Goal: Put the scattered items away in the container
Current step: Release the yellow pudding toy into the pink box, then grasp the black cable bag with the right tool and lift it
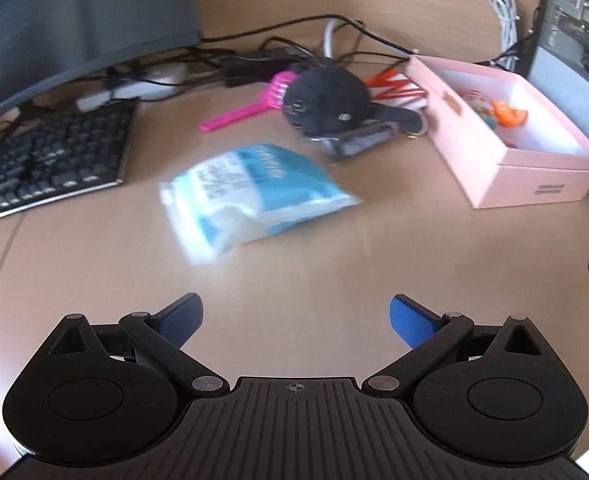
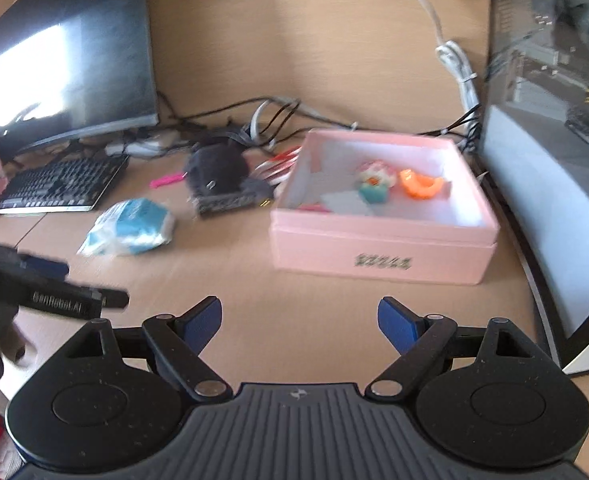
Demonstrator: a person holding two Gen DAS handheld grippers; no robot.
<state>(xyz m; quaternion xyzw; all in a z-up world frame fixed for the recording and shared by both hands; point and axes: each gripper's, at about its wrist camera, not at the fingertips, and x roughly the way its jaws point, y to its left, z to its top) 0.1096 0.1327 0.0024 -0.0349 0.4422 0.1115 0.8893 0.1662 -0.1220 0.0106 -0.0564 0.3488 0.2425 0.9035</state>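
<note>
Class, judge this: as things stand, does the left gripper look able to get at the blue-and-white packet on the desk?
Probably yes. The left gripper is open and empty, and only bare desk lies between it and the packet, which lies apart from the other items.

Pink cardboard box (image 2: 382, 256): rectangular, open-topped, white inside, standing flat on the wooden desk at the right, a dark printed label on its near wall. Inside, near the far end, lie an orange toy (image 2: 420, 184) and, just beside it, a small pink-and-teal figure (image 2: 375, 185); finer detail is blurred.

Scattered outside the box:
- Blue-and-white plastic packet (image 1: 250, 196), soft and crumpled, lying flat in the open, well apart from the box.
- Black plush toy (image 1: 326, 102), rounded, resting on a dark flat item (image 1: 354, 144) whose type cannot be told.
- Pink comb (image 1: 250, 108), lying flat, its head touching the plush.
- Red-and-white striped item (image 1: 398, 86), between plush and box.
</note>
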